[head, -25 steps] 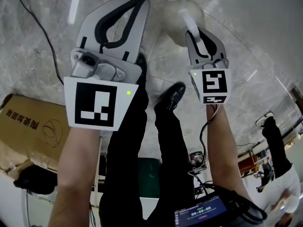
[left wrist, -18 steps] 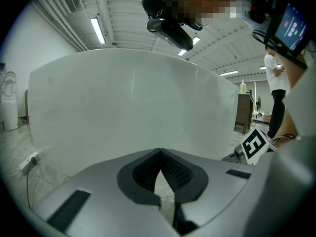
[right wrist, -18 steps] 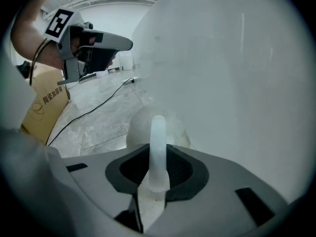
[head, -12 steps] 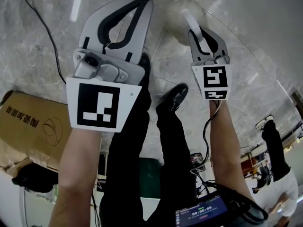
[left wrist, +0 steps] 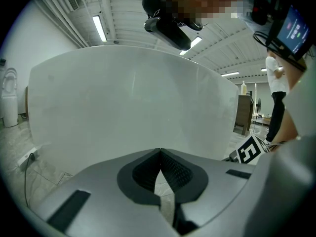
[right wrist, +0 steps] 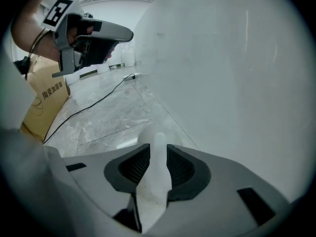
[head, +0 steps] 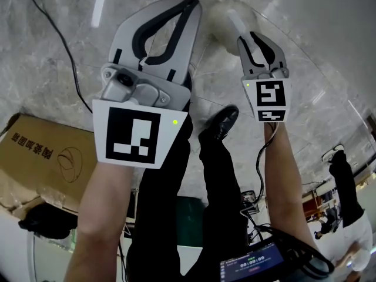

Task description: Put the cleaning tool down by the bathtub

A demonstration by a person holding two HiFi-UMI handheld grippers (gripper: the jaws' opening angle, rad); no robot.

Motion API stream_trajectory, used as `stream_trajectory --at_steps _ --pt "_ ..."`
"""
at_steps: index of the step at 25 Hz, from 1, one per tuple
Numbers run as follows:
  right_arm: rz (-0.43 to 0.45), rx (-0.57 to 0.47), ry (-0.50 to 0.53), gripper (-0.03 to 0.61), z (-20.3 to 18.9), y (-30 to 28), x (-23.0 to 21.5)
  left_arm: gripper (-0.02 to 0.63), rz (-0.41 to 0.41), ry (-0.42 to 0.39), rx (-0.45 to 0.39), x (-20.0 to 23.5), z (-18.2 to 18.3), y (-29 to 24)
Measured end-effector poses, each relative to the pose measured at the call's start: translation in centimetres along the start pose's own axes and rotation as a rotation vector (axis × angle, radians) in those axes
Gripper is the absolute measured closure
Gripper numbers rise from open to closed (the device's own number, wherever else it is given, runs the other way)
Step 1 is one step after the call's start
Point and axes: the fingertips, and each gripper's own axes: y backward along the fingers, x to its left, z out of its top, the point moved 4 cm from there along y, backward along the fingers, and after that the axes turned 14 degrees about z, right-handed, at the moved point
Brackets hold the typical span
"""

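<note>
Beside the left claw (head: 189, 4), only the head view shows a shoe (head: 222, 121).

The cleaning tool (right wrist: 158, 154) and bathtub (right wrist: 237, 83) are white; the marble floor (head: 35, 75) is grey-veined (black cable (head: 63, 50) across it); the cardboard box (head: 41, 157) is brown.

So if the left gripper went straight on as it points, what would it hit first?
Most likely the smooth white bathtub wall straight ahead of the left gripper; depth is unclear.
</note>
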Motion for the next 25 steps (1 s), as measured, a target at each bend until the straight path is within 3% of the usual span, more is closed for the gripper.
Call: stream_trajectory --at_steps 15,25 --pt "-0.007 -0.043 0.015 0.459 2.7 2.6 0.6 0.599 0.017 0.011 -0.027 -0.3 2.8 0.8" --pt "-0.06 -0.229 0.004 0.497 10.3 9.9 1.5 0.599 0.065 0.035 -0.089 -0.9 9.0 2.6"
